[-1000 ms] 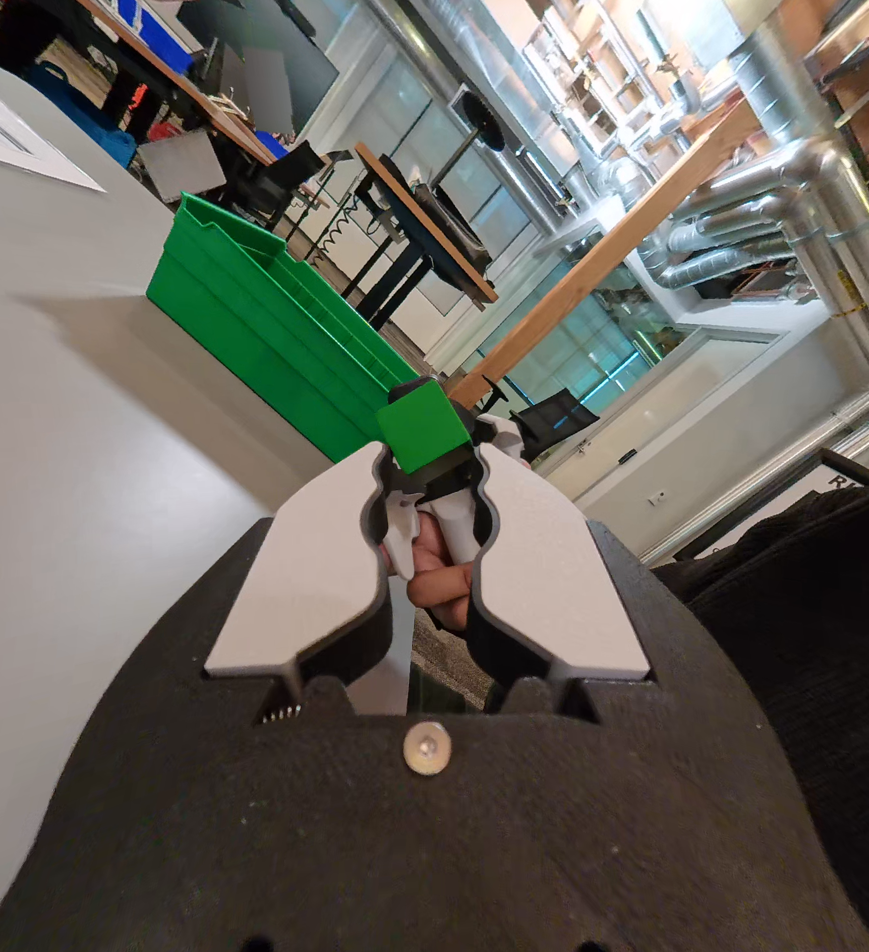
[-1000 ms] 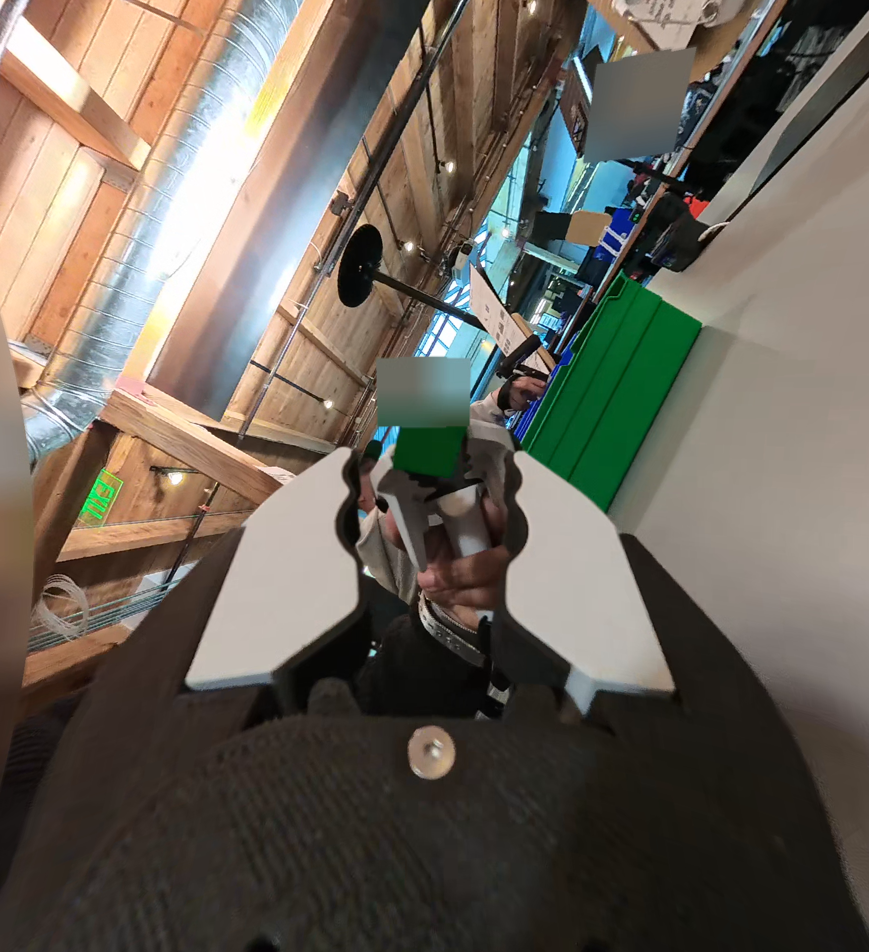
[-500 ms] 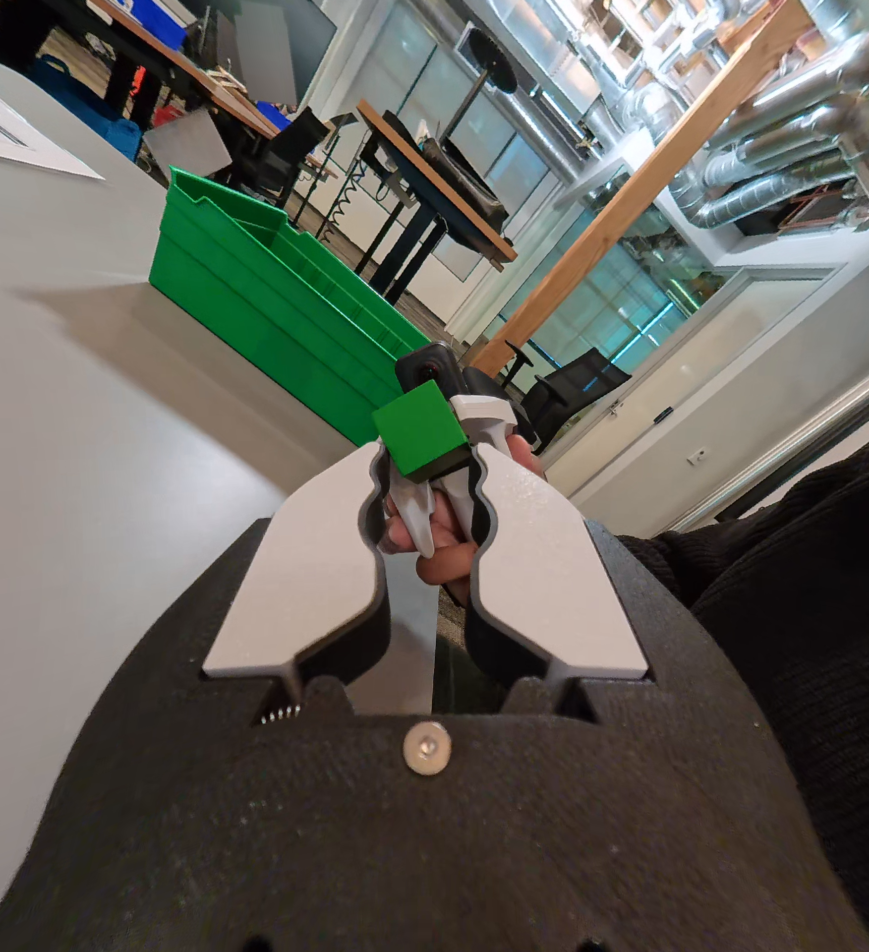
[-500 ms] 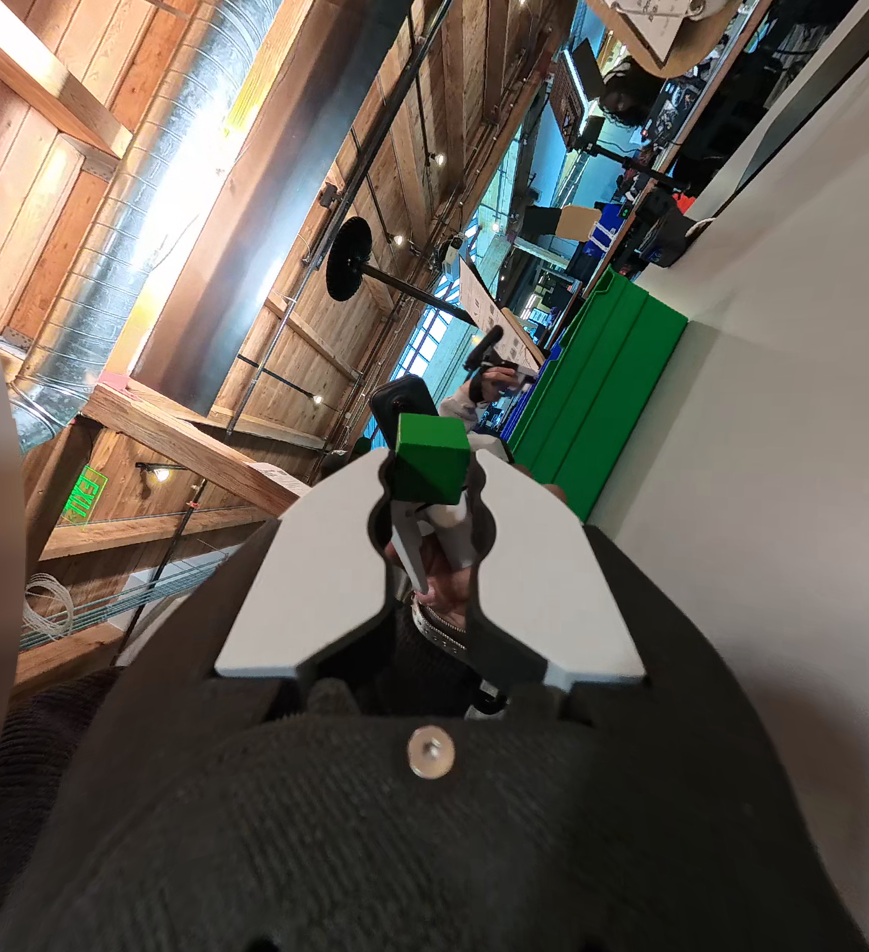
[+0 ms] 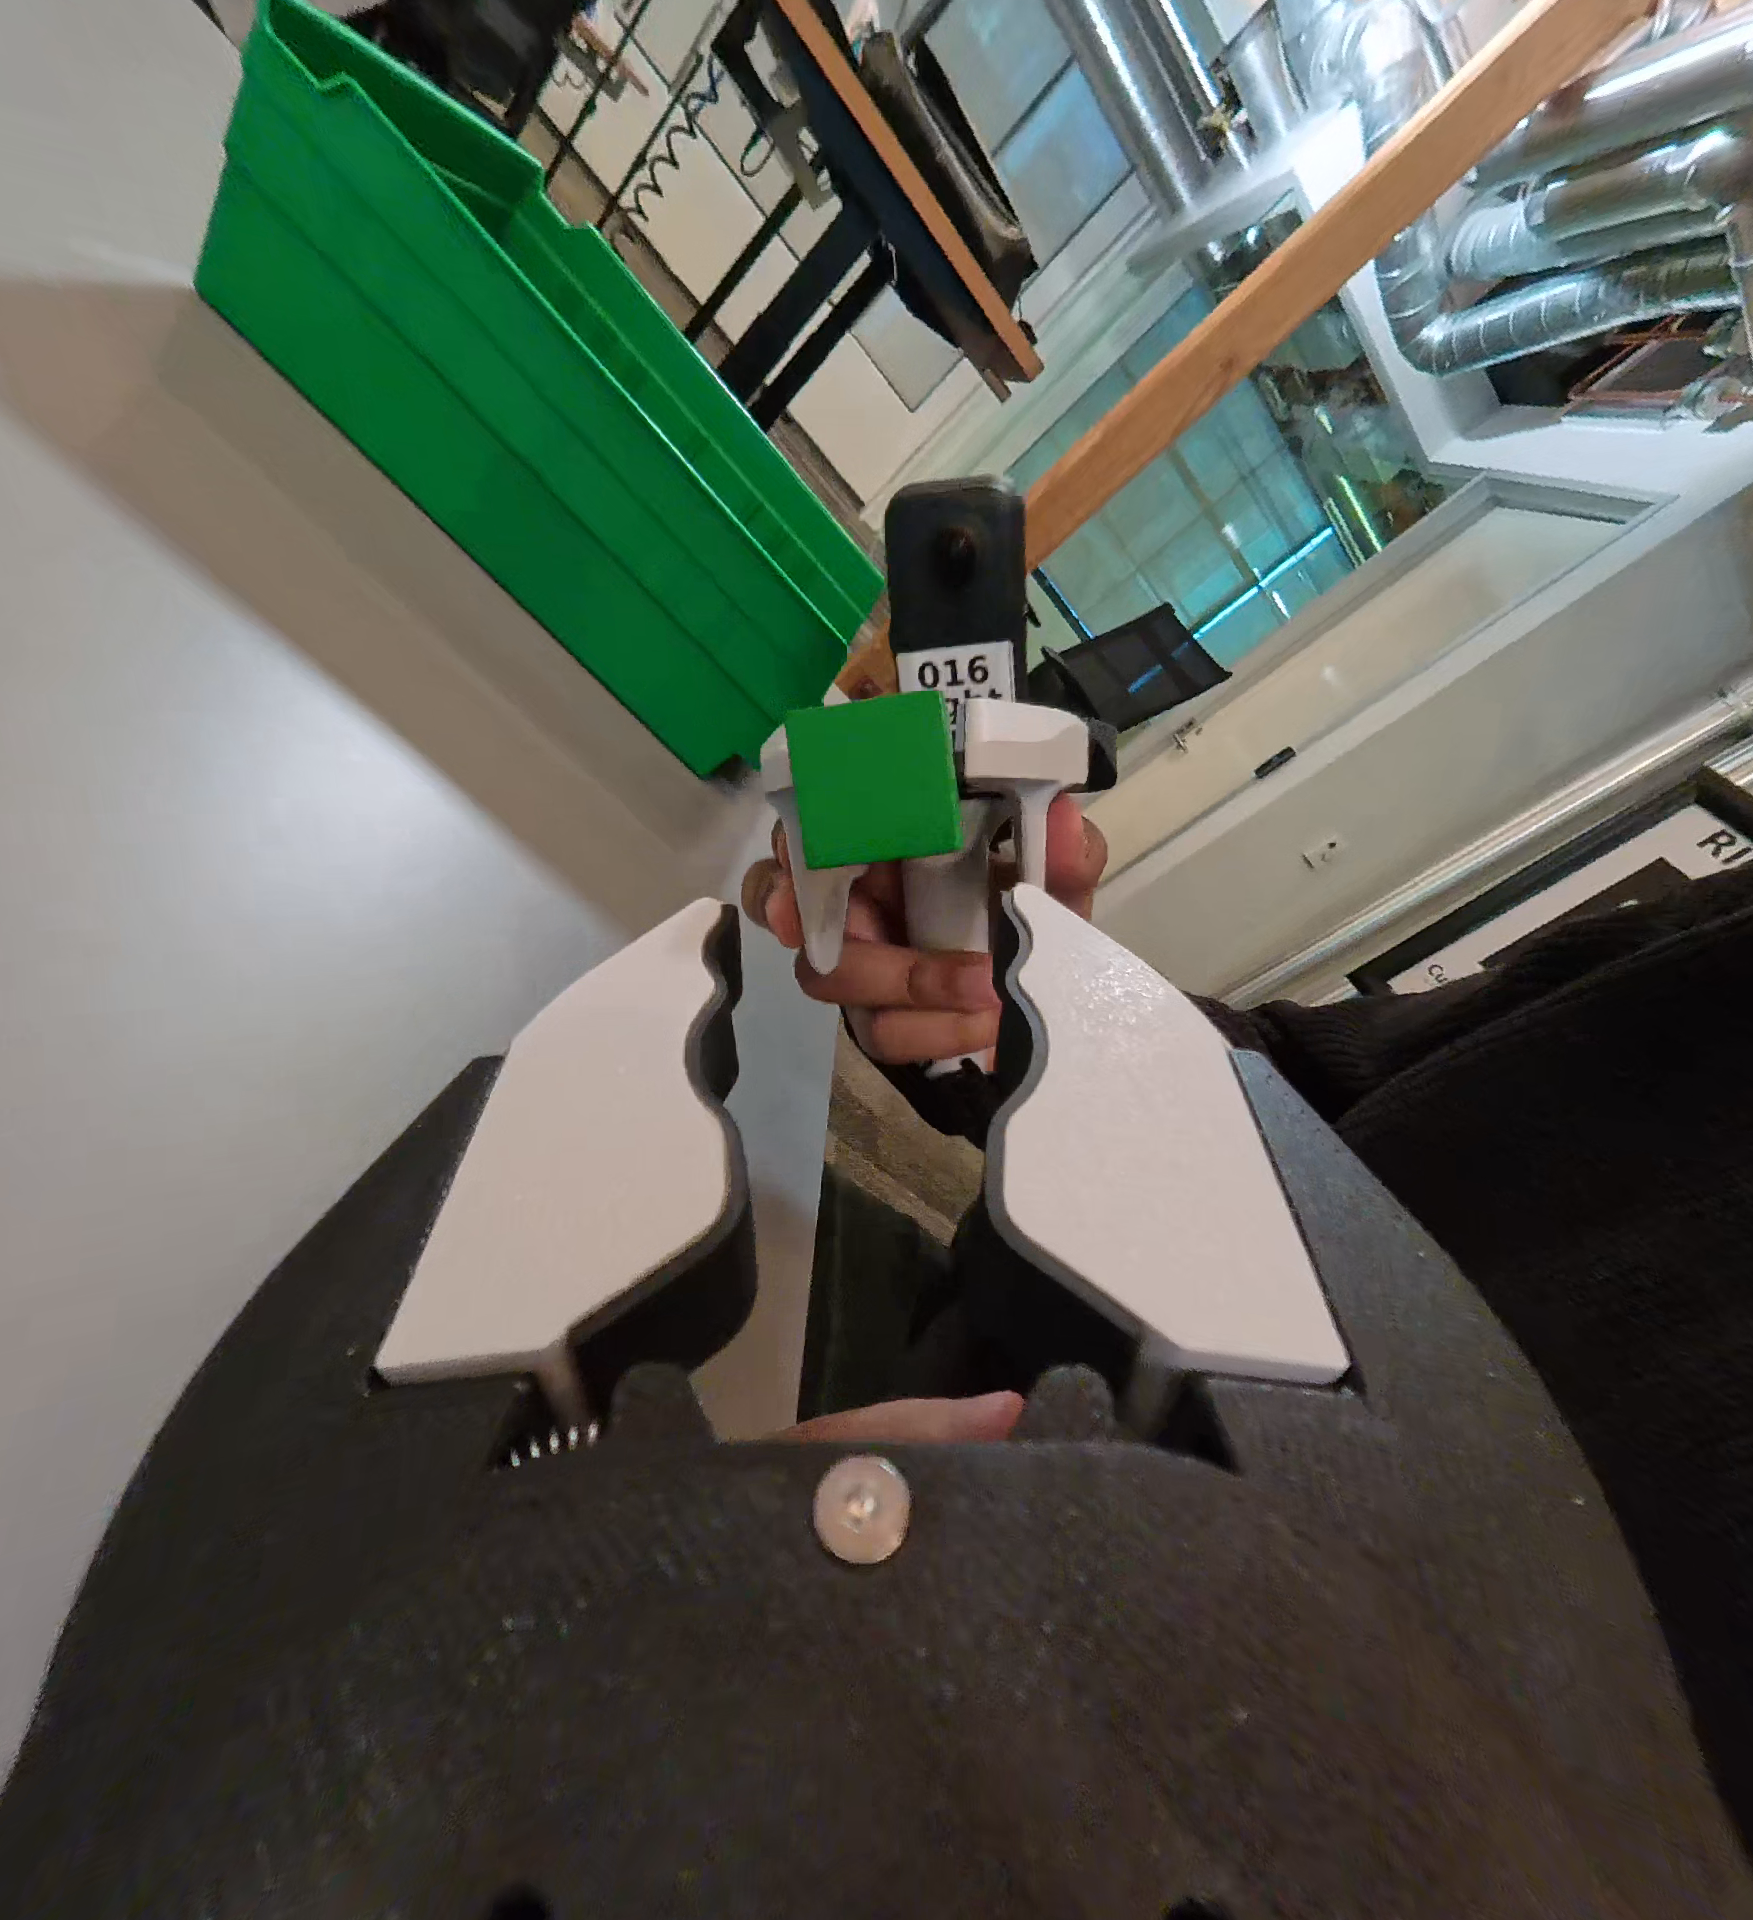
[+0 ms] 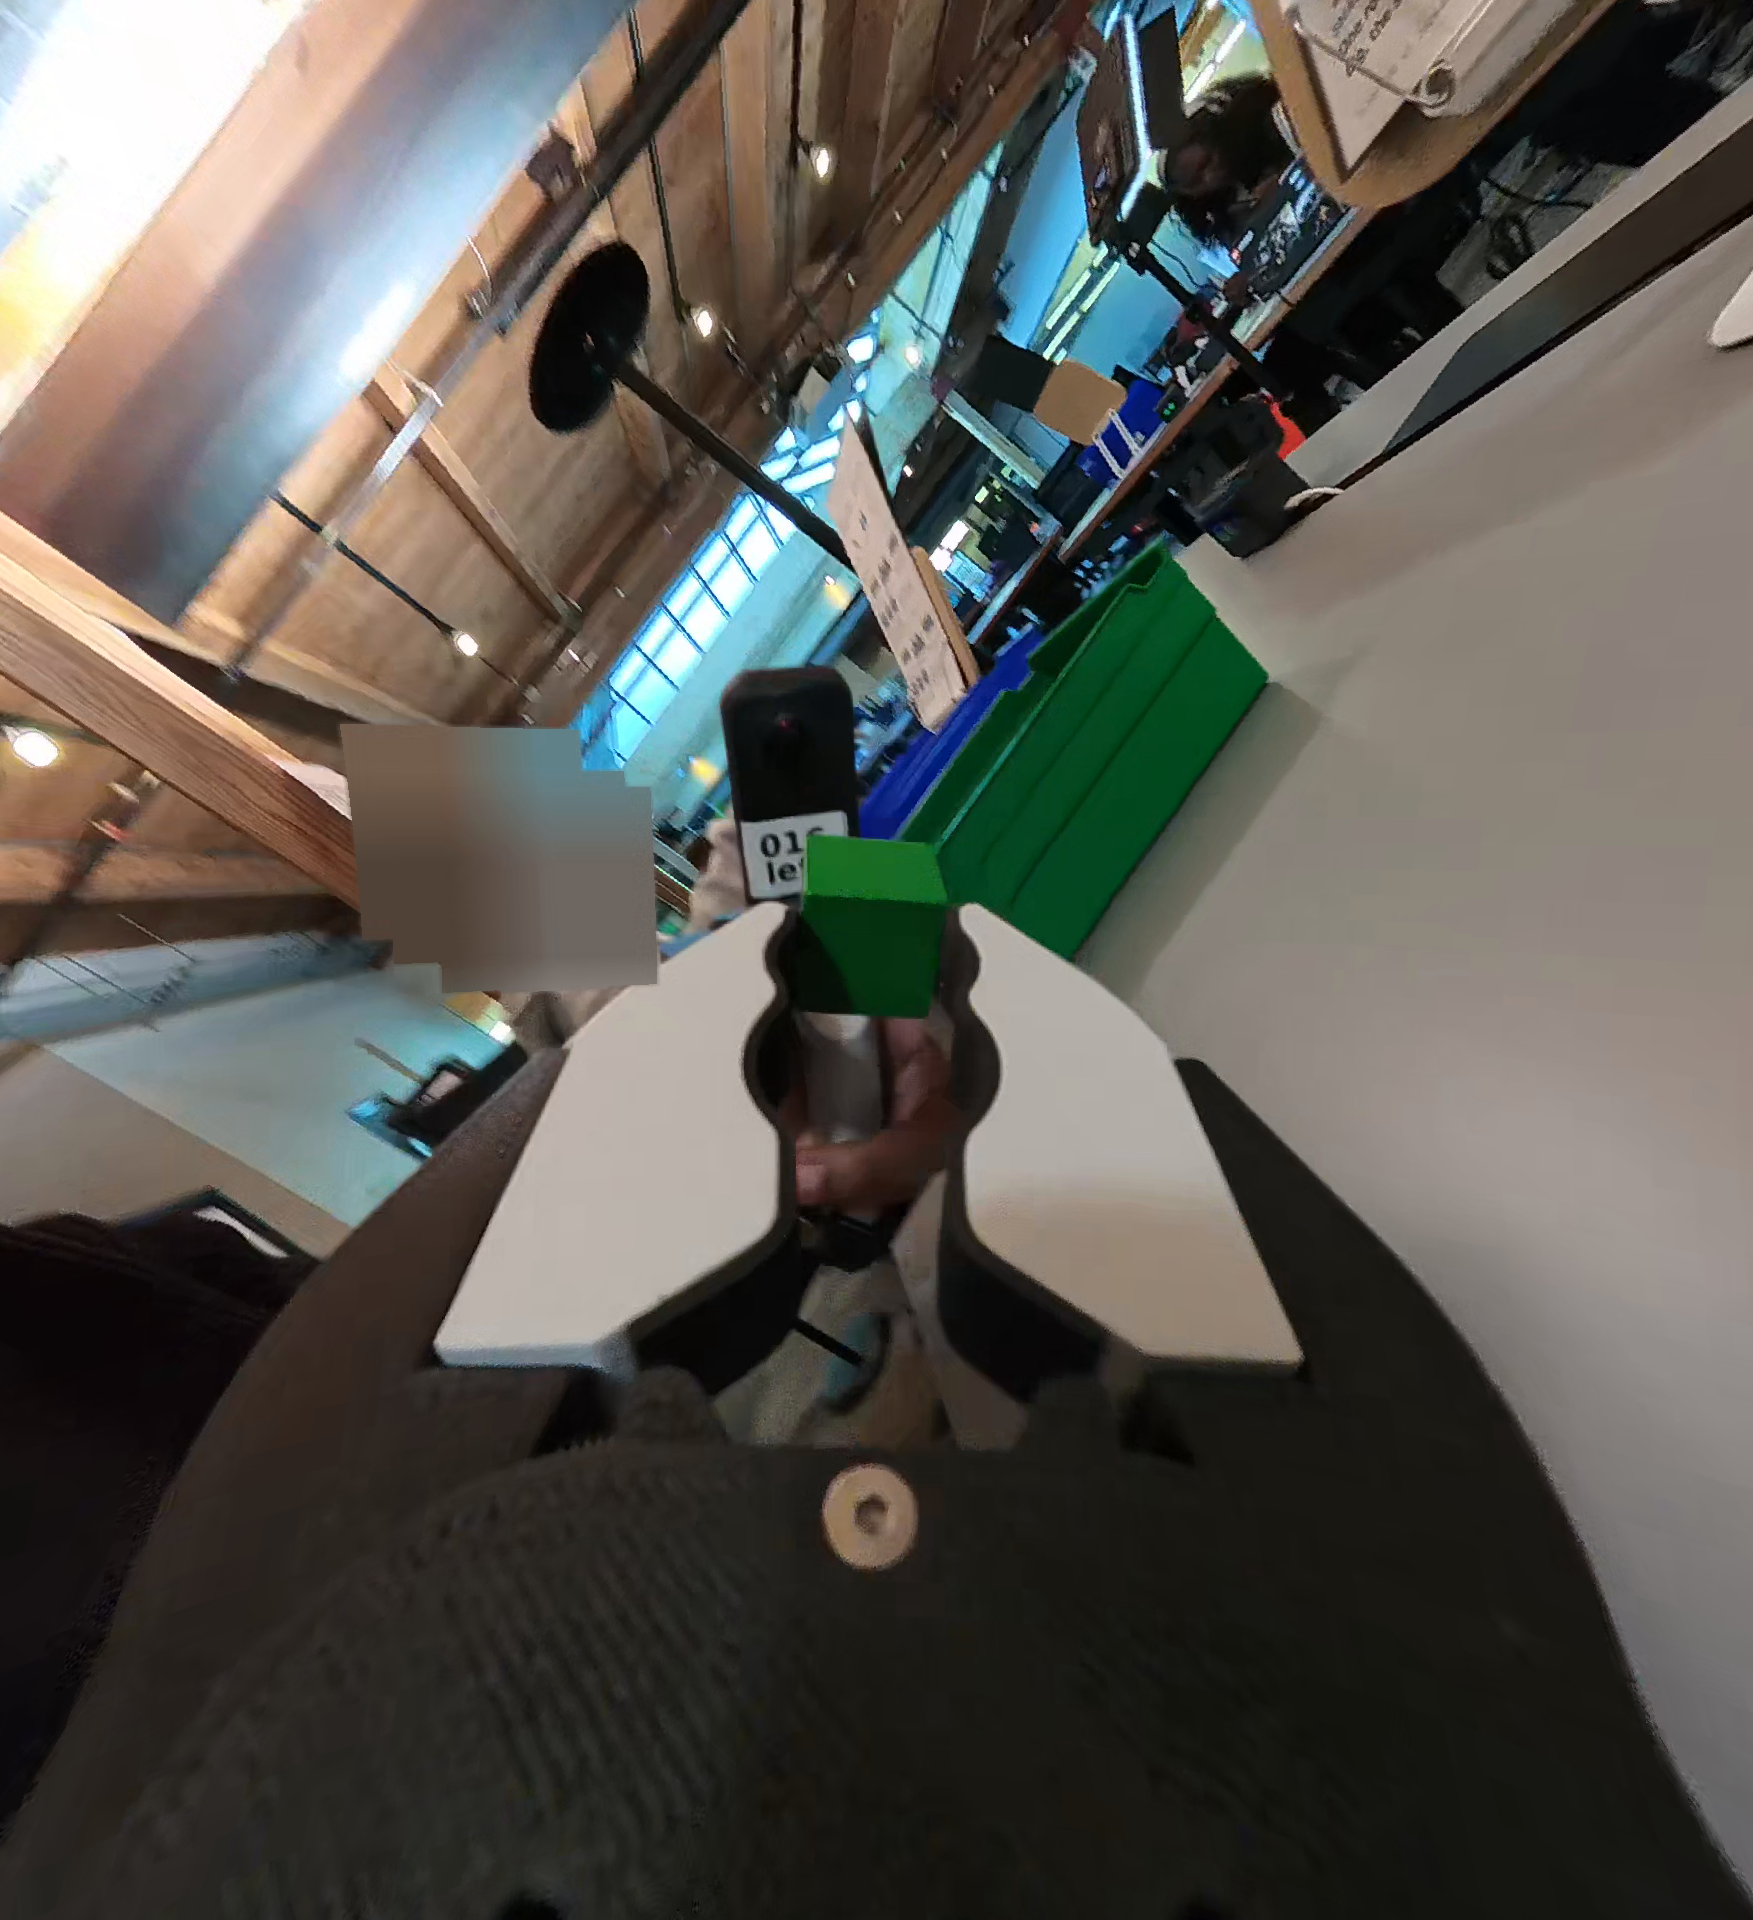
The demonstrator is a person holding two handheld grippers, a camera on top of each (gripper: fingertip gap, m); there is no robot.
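Note:
A green cube (image 5: 872, 795) is held up in the air above the white table (image 5: 176, 831). My right gripper (image 6: 867, 925) is shut on the green cube (image 6: 867, 935), one finger on each side. My left gripper (image 5: 867, 914) is open and empty, its fingertips just short of the cube and apart from it. In the left wrist view the right gripper's white fingers (image 5: 1017, 743) clamp the cube, with its black camera (image 5: 955, 582) above and a hand (image 5: 913, 977) below. In the right wrist view the left gripper's camera (image 6: 789, 758) shows behind the cube.
A green bin (image 5: 498, 395) stands on the table beyond the grippers; it also shows in the right wrist view (image 6: 1090, 790), with blue bins (image 6: 955, 727) behind it. A dark sleeve (image 5: 1578, 1143) fills the right side. Desks and chairs stand in the background.
The cube has passed from my left gripper to my right. The right gripper shut on it, then the left gripper opened and drew back a little.

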